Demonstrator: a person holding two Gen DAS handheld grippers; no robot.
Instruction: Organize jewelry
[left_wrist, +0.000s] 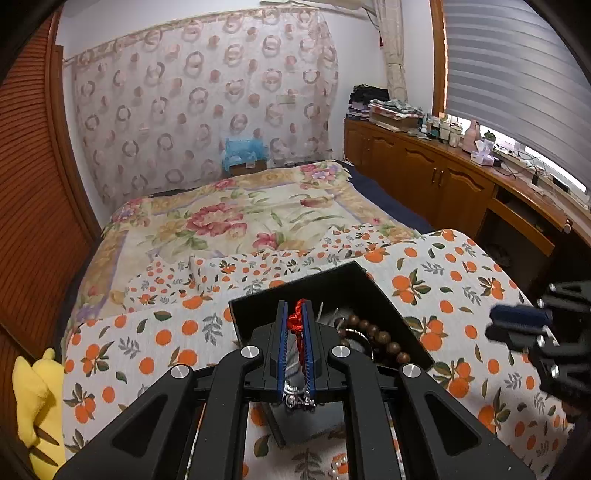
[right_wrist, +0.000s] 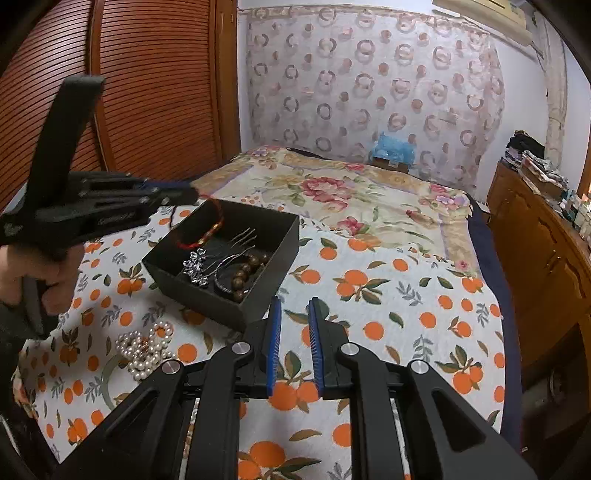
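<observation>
A black open box (right_wrist: 273, 254) sits on the orange-print cloth; it also shows in the left wrist view (left_wrist: 354, 280). My left gripper (left_wrist: 294, 314) is shut on a red cord bracelet (left_wrist: 295, 321), held above the box's near-left corner; the bracelet (right_wrist: 207, 232) hangs down into the box. In the box lie brown wooden beads (right_wrist: 243, 273), a silver flower hairpin (right_wrist: 195, 266) and a metal hair comb (right_wrist: 243, 234). A pearl piece (right_wrist: 146, 350) lies on the cloth left of my right gripper (right_wrist: 294, 314), which is open and empty, just in front of the box.
The orange-print cloth (right_wrist: 388, 295) lies over a floral bedspread (right_wrist: 351, 195). A wooden cabinet (right_wrist: 546, 251) with clutter runs along the right. A wooden slatted door (right_wrist: 147, 92) stands left. A yellow plush toy (left_wrist: 33, 398) lies at the bed's left edge.
</observation>
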